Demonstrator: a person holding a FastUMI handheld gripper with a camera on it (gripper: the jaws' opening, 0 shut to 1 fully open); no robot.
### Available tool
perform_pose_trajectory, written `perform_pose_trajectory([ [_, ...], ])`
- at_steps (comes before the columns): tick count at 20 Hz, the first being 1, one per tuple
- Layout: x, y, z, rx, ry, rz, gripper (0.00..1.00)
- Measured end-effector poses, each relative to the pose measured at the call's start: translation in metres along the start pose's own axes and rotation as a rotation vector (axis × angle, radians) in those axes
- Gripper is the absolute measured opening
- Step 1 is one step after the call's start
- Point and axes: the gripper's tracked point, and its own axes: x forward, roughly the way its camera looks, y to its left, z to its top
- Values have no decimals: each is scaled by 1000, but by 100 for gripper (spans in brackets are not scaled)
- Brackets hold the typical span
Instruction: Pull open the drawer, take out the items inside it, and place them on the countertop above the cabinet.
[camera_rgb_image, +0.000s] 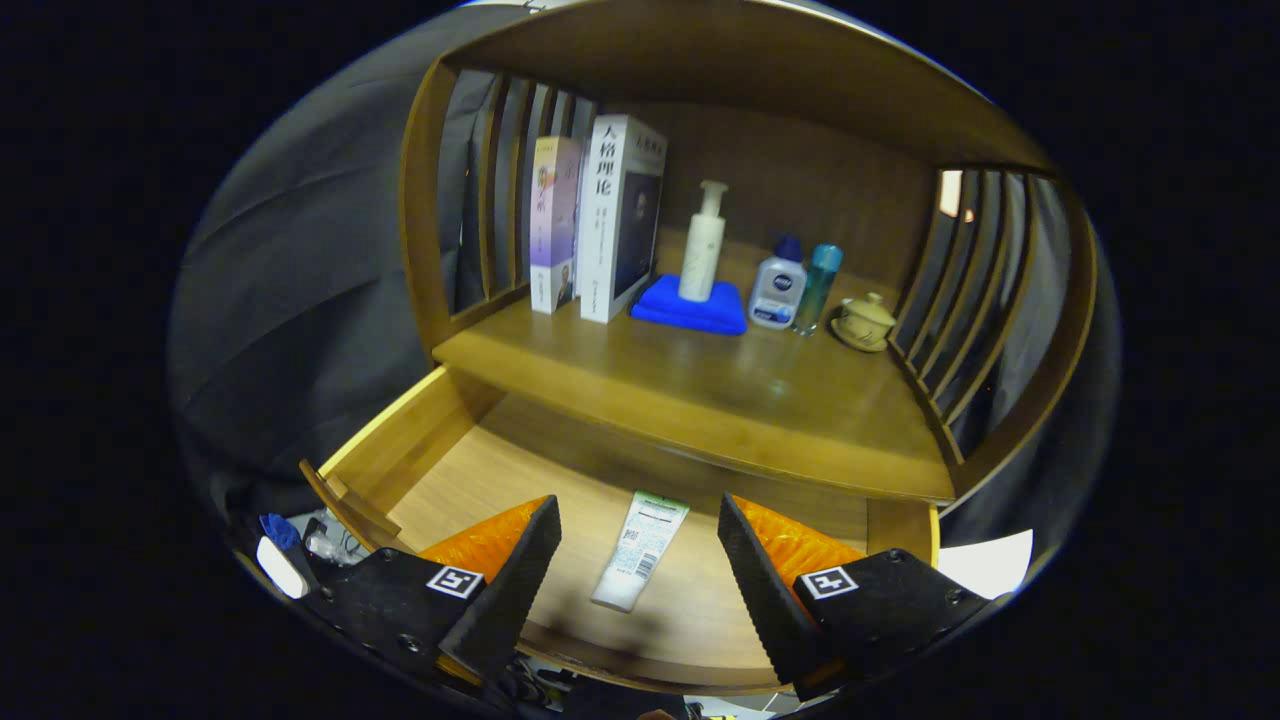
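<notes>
The hand-held gripper (638, 560) hangs over the open drawer (400, 460) with its fingers spread wide and holding nothing. A tube (640, 550) lies flat on the drawer floor, between the two fingers, so the wide opening seems meant to come down around it. Above the drawer, the desk (720, 400) carries books (600, 215), a pump bottle (703, 245) on a blue cloth (690, 305), two small bottles (797, 285) and a cup (863, 320); its front part is bare, a good place for the tube.
</notes>
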Motion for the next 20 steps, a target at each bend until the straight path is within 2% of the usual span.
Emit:
perform_pose_trajectory([
  [9,61,-9,-41,-22,264,-9,99],
  [16,82,-2,-73,51,450,36,99],
  [18,88,6,-79,77,487,75,99],
  [20,92,3,-85,65,532,71,99],
])
